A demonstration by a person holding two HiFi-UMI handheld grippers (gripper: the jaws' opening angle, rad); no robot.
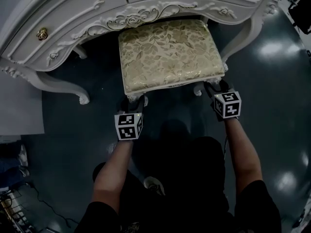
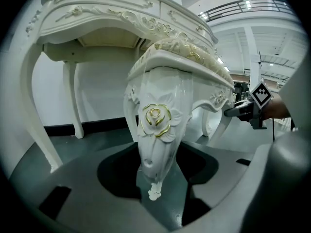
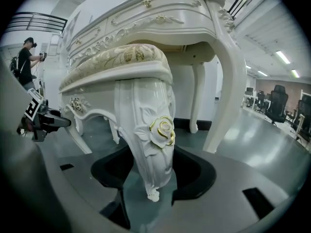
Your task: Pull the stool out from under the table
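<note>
**Item:** stool, one.

**Location:** on the dark floor at the person's 12 o'clock. The far edge of the seat is tucked under the carved front of the table, and most of the seat shows clear of it.

**Appearance:** square padded seat in pale gold leaf-pattern cloth. The frame is glossy white, with curved legs that taper to small feet. Each front leg carries a gilt-edged rose at the knee.

**Handling (judged):** stiff frame, likely moderate in weight. The lacquer looks slick and the carved roses look easy to chip. The thin feet may catch or scrape on the floor, so a low, level, even pull toward 6 o'clock seems best. The sound hold is on the thick upper leg, not on the cushion or the rose.

**Present hold:**
- The left hand-held gripper is clenched round the left leg at the seat's 7 o'clock corner.
- The right hand-held gripper is clenched round the right leg at the 5 o'clock corner.
- Both hold below the seat rail.
</note>
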